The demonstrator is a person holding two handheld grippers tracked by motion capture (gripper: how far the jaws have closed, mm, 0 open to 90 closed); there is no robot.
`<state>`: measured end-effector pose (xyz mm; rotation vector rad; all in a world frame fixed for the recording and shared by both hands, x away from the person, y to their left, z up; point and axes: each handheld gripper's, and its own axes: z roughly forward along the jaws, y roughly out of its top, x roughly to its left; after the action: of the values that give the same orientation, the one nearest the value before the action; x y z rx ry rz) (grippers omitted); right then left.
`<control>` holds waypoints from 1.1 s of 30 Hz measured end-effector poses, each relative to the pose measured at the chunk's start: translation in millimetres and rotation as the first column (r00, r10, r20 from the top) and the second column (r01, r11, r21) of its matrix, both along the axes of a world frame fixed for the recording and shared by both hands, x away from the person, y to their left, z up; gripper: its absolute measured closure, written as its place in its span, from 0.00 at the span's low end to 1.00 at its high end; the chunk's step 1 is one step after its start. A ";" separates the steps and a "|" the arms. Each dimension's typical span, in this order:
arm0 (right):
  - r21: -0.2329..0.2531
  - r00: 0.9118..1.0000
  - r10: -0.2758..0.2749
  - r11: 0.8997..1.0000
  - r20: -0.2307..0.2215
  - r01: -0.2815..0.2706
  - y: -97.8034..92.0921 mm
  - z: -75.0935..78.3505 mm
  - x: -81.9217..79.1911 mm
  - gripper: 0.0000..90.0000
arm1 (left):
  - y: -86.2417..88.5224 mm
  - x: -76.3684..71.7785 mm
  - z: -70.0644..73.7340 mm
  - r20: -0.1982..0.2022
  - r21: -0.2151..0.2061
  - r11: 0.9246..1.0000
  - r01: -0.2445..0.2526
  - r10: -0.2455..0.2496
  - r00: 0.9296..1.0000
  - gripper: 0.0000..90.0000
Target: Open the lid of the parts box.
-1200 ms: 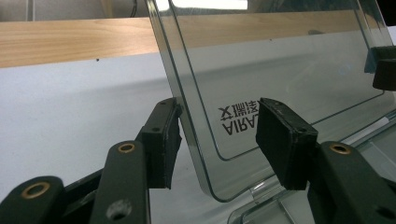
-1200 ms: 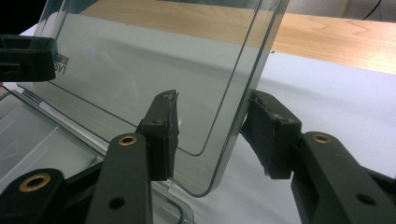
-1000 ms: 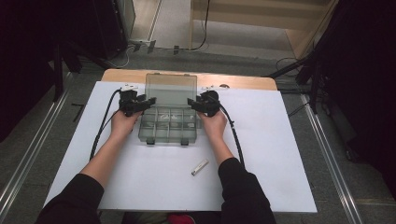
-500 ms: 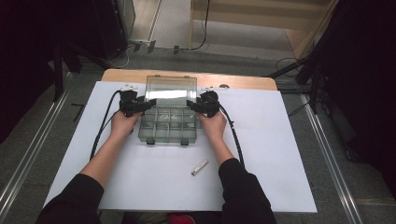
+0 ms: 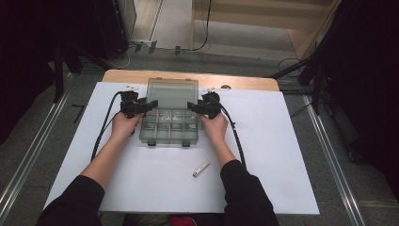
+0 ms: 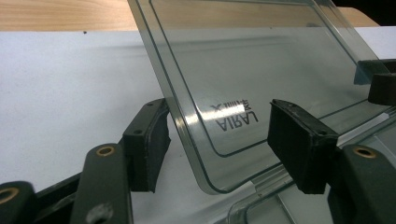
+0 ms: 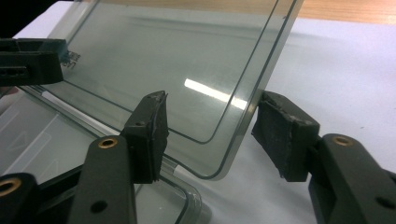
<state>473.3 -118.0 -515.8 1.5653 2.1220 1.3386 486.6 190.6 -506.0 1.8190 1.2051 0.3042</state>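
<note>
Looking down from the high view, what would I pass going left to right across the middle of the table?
Black cable → left gripper → clear lid of the compartment box → right gripper → its trailing cable → bare white table cover.

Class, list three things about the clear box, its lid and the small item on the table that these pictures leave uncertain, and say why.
1. Contents of the box: in the high view the compartments are too small and glary to read.
2. The small white item: high view, too small to identify.
3. Whether the left tongs or right tongs touch the lid: its corner stands between open jaws, contact unclear.
</note>
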 end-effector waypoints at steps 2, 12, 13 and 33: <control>0.003 1.000 -0.001 1.000 -0.002 0.001 -0.5 -0.6 0.4 0.46 | 0.1 0.1 -0.1 0.000 0.000 1.000 0.000 0.000 1.000 0.40; -0.013 1.000 0.006 1.000 0.016 -0.006 -0.5 2.7 -0.3 0.40 | 0.6 -2.5 6.6 0.047 0.012 1.000 0.012 -0.013 0.999 0.37; -0.011 1.000 0.005 1.000 0.023 -0.005 -0.8 4.9 -1.1 0.39 | 1.8 -3.0 8.9 0.045 -0.002 1.000 0.016 -0.016 0.999 0.36; -0.047 0.976 0.211 0.977 0.046 -0.209 -15.9 45.0 -37.2 0.31 | -5.2 -31.3 39.8 -0.030 0.014 0.981 0.196 -0.195 0.980 0.33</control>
<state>436.1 -134.0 -470.8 1.3069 2.3209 1.3701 455.3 185.4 -466.2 1.9452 1.0350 0.1777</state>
